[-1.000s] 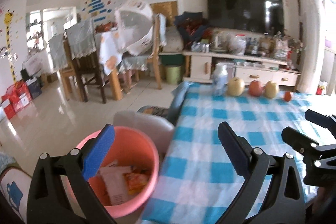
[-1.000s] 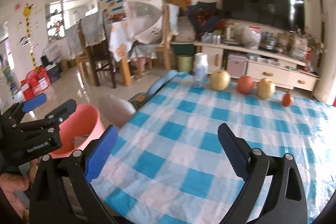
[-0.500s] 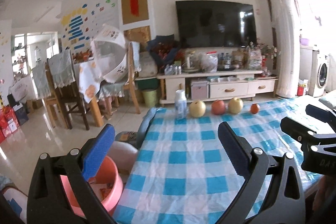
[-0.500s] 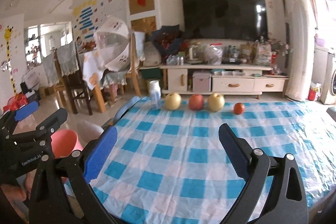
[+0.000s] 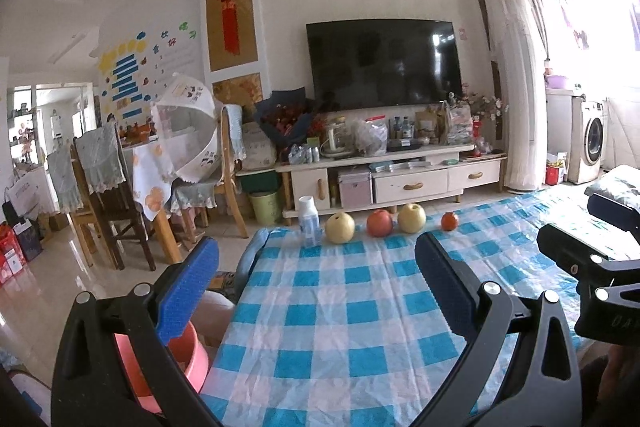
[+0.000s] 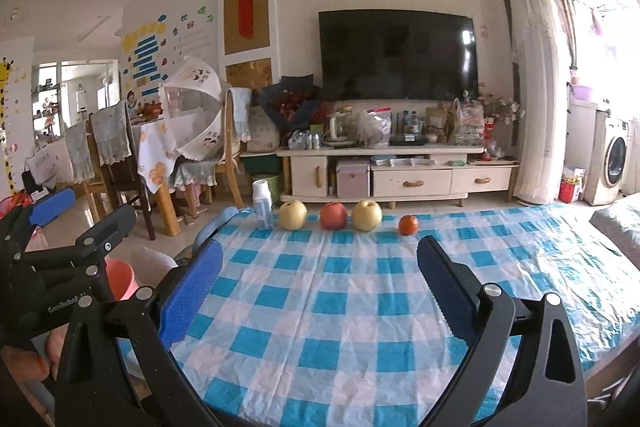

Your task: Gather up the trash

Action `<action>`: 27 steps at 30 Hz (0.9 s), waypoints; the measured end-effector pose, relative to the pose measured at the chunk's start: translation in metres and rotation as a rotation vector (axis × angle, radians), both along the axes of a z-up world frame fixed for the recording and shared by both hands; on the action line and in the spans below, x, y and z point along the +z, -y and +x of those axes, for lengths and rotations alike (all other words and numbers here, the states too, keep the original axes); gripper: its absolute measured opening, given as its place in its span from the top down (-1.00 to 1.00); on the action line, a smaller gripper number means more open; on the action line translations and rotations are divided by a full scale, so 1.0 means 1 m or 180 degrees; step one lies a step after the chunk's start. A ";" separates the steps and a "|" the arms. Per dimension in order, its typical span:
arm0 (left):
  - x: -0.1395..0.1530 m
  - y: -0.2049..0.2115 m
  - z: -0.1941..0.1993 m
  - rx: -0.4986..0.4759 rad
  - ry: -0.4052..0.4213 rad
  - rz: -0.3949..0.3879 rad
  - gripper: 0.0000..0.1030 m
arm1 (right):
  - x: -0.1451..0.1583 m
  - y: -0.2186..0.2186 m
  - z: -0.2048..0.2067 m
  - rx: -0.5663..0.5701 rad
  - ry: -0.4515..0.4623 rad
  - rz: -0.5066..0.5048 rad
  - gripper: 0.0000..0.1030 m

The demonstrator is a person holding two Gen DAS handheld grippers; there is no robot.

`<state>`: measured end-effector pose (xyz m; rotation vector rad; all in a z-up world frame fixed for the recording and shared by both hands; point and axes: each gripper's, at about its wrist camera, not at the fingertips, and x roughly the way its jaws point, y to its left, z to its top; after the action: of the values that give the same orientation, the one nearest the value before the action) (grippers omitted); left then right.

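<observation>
Your trash bucket (image 5: pixel 188 355) is a pink plastic pail sitting on the floor at the left edge of the table (image 5: pixel 344 323), low down and mostly hidden behind your left gripper (image 5: pixel 316 291); from the right wrist camera only a slice of its rim (image 6: pixel 120 277) peeks out. You can't see inside it right now.

A second ago your left camera was looking down into that bucket and you could see paper and an orange wrapper in there. Since then you've tipped both grippers up and level, so the TV wall fills the view and the bucket has dropped to the corner.

Both sets of jaws are spread wide with nothing between them; your right gripper (image 6: pixel 320 287) hangs over the blue-checked cloth, just beside the left one.

At the far edge of the table there's a white bottle (image 5: pixel 309 221), two yellow pears, a red apple (image 5: pixel 379 222) and a small orange (image 5: pixel 449 221) in a row.

Writing: "GenRobot" shows on the left gripper's body in the right camera. The bottle label is too small to read.
</observation>
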<state>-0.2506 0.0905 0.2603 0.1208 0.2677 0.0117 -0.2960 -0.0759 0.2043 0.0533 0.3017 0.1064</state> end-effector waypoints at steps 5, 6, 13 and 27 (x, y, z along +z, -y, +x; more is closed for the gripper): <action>0.007 0.012 -0.009 -0.0061 0.0047 0.0005 -0.92 | 0.005 0.012 -0.011 -0.0083 0.0052 0.0002 -0.88; 0.008 0.013 -0.010 -0.0069 0.0048 0.0004 -0.92 | 0.007 0.013 -0.013 -0.0100 0.0064 -0.0001 -0.88; 0.013 0.020 -0.022 -0.0138 0.0085 -0.0025 -0.92 | 0.014 0.022 -0.030 -0.0200 0.0166 -0.0029 -0.88; 0.019 0.022 -0.034 -0.0280 0.0094 -0.0318 -0.92 | 0.019 0.032 -0.049 -0.0290 0.0272 -0.0054 -0.88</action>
<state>-0.2842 0.0684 0.2798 0.0330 0.2329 -0.0870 -0.3452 -0.1076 0.2230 0.0455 0.2145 0.0156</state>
